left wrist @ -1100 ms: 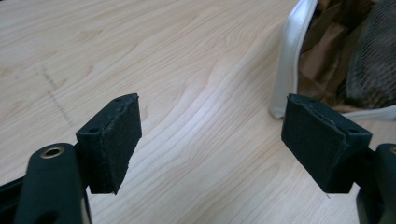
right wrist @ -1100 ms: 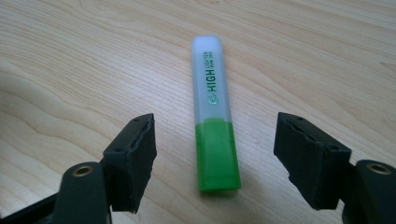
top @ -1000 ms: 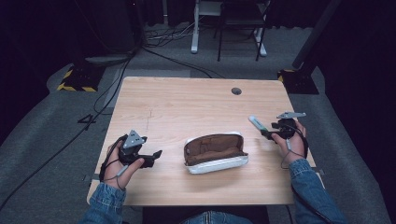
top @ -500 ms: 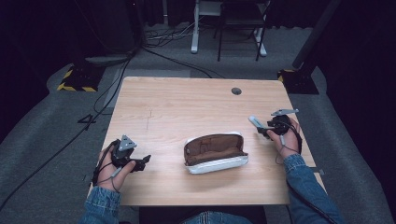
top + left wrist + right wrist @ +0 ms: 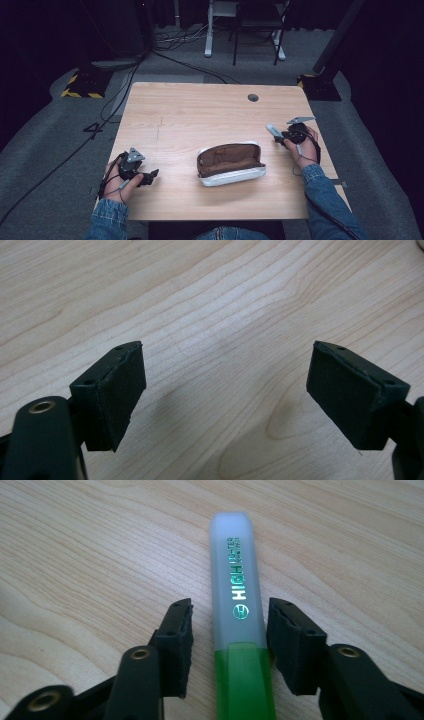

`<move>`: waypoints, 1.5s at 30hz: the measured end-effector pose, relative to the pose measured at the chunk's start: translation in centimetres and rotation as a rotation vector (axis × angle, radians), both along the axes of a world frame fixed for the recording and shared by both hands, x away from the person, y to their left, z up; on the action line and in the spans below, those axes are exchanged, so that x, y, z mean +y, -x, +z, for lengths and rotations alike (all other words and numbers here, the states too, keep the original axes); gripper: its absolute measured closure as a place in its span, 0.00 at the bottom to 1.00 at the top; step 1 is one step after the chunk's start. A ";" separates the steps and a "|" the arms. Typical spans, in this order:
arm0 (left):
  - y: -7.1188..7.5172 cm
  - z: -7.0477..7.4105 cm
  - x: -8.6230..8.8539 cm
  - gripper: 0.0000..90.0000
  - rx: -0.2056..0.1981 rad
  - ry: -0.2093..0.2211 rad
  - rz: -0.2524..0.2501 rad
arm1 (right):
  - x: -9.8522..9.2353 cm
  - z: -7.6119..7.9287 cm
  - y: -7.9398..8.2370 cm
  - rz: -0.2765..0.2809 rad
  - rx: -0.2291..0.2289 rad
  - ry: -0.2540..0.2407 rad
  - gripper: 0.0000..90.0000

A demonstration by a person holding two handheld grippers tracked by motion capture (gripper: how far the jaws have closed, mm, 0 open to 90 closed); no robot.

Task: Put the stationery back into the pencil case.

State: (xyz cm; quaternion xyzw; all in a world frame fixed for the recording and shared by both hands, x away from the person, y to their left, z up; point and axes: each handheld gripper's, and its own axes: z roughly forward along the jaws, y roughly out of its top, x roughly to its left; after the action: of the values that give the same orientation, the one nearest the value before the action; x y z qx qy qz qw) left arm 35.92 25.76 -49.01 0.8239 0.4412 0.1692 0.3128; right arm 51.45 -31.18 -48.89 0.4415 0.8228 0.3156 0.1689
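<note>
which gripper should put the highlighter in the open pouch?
Right. The right gripper already straddles the highlighter, jaws close on either side, just beside the pouch. The left gripper is open over bare table, farther from both.

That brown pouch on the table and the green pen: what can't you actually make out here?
- Pouch, high view: it lies open, but the inside is too small and dark to tell any contents.
- Highlighter, right gripper view: its green end is cut off by the bottom edge; whether the right tool pinches it is unclear, a gap shows on one side.
- Round mark on the table, high view: too small to identify.
</note>
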 end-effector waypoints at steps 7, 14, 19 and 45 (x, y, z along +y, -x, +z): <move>-0.4 -0.7 0.1 0.18 0.013 -0.009 0.006 | 0.1 0.3 0.1 -0.007 0.026 0.005 0.75; -0.7 -1.1 0.2 0.17 0.015 0.020 0.017 | 0.1 0.4 0.2 -0.022 0.045 -0.001 0.75; -0.9 -1.2 0.2 0.16 0.006 0.025 0.017 | 0.0 0.4 0.2 -0.034 0.044 -0.009 0.75; -1.1 -1.4 0.1 0.12 -0.011 0.033 0.020 | 0.2 4.4 1.9 0.000 -0.039 -0.016 0.75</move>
State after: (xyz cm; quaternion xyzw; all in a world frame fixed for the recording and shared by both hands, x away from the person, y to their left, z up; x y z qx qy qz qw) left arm 37.00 25.83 -50.45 0.8133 0.4503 0.1695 0.3271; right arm 49.55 -30.94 -44.53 0.4365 0.8168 0.3306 0.1816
